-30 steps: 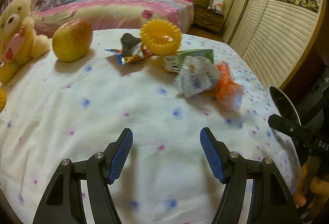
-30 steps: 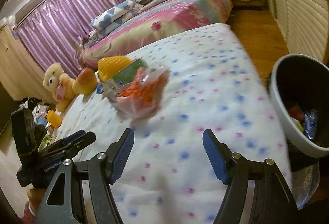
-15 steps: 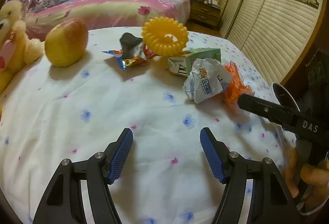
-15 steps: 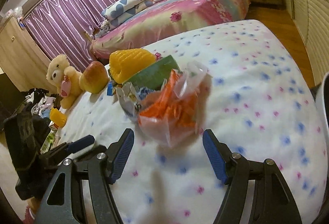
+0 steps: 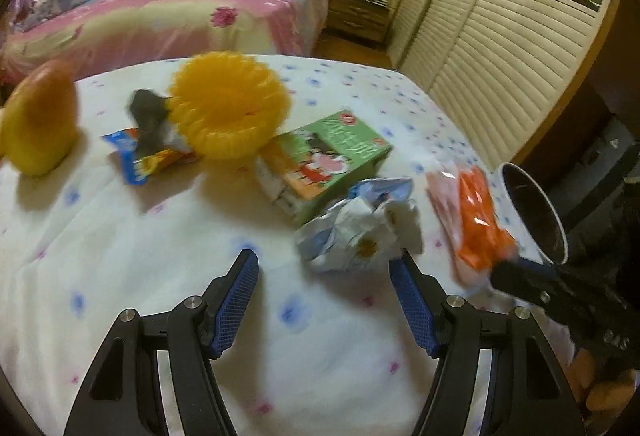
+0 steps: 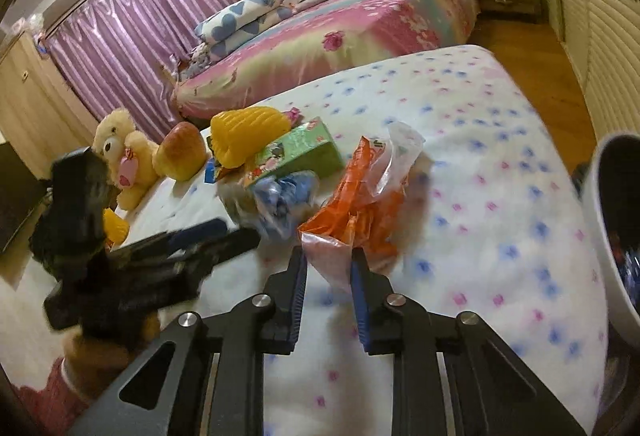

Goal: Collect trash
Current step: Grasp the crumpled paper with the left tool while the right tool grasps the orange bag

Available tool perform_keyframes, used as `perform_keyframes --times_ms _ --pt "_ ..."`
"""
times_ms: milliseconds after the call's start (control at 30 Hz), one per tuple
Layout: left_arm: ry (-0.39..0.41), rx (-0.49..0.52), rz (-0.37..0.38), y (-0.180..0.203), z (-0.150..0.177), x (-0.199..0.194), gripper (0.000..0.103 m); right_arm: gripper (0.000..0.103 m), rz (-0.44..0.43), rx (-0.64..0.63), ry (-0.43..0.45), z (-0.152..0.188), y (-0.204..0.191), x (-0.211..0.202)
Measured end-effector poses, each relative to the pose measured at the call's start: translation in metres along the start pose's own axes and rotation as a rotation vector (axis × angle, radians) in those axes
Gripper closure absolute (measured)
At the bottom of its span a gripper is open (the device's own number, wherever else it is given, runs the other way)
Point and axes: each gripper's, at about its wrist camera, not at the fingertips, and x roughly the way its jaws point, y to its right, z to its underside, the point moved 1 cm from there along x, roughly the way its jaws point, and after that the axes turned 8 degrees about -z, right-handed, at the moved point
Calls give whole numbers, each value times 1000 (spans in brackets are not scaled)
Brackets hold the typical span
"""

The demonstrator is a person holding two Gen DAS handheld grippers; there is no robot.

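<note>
1. My right gripper (image 6: 327, 268) had just been closing, and its blue pads had come in on the near corner of the orange plastic bag (image 6: 362, 195). The bag lay on the spotted bedspread (image 6: 500, 195), well short of the bin (image 6: 600, 236) at my right. I judged the hold thin: only a loose fold of film sat between the pads, so the bag could have slipped free on the lift.

2. The bag looked limp and light. A quick swing toward the bin might have let it trail, catch the rim and drop on the floor instead.

3. The crumpled paper wrapper (image 5: 360, 232) lay just beside the bag. Dragging the bag sideways rather than lifting could have pulled the wrapper along or pushed it off the bed's edge.

4. My left gripper (image 5: 324, 300) stood apart and empty, its pads on either side of open bedspread just short of the wrapper. Both tools were near each other there, and I feared they could knock together if I reached for the wrapper too soon.

5. The green carton (image 5: 332, 159) and the yellow ring toy (image 5: 228, 103) crowded behind; a careless push could have shoved the carton into the toy.
</note>
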Motion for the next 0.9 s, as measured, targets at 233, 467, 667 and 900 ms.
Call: perform_keyframes --times_ms 233,467,667,900 --pt "-8 90 25 7 -7 17 60 82 104 13 1 11 5 -25" --pt "3 14 15 -3 5 -3 71 56 106 -46 -25 14 0 -14" --pt "4 -107 -36 -12 28 -21 71 34 66 -8 22 12 12 -21" --pt "-1 -131 -71 -3 43 -34 71 32 79 71 91 15 28 -32"
